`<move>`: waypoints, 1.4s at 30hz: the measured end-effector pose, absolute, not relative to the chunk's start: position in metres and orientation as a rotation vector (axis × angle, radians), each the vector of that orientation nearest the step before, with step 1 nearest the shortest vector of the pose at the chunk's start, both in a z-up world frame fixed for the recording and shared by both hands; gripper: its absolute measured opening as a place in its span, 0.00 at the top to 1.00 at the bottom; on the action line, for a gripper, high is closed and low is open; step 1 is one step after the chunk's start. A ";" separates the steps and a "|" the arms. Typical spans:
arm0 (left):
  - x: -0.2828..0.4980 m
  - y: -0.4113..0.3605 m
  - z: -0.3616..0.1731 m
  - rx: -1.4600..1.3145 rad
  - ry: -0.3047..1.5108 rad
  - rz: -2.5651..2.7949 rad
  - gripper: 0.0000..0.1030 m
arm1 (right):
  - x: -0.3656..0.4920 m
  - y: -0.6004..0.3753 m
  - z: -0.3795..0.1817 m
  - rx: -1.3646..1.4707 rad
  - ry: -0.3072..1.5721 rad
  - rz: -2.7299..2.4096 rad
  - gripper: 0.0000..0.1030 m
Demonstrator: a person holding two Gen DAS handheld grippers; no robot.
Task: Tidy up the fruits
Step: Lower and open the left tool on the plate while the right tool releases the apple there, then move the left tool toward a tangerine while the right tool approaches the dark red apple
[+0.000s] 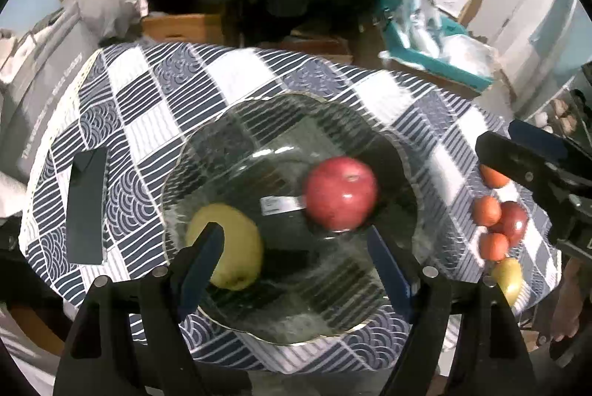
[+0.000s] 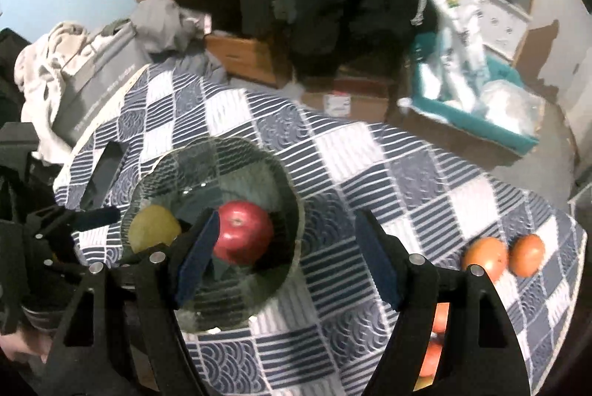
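Above the glass bowl [image 1: 392, 141], both tongs [image 1: 296, 259] [image 2: 285, 255] steeply downward, spread and empty (red apple [image 1: 340, 192] inside).

Checked tablecloth [image 1: 229, 78], dark phone [image 1: 86, 207], teal bin [image 2: 481, 126], cardboard boxes [image 2: 244, 57]

Two apples [image 1: 340, 194] sit in the bowl [image 1: 392, 144]; other fruits [image 1: 495, 226] lie right of it (on the tablecloth [image 1: 155, 92]).
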State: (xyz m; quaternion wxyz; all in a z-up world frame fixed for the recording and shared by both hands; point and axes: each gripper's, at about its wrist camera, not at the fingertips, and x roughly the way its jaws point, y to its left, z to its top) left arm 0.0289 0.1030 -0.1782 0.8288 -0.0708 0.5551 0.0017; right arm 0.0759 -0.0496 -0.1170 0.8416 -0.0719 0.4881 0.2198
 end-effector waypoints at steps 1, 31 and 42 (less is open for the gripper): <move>0.029 0.099 -0.175 -0.146 1.177 -0.006 0.21 | 0.074 -0.054 -0.114 -0.151 1.026 0.458 0.25; 0.022 -0.021 -0.142 -0.009 1.143 -0.192 0.21 | 0.032 -0.210 -0.082 -0.064 0.984 0.257 0.23; 0.029 -0.055 -0.154 0.050 1.160 -0.237 0.21 | 0.031 -0.243 -0.097 -0.039 1.019 0.199 0.23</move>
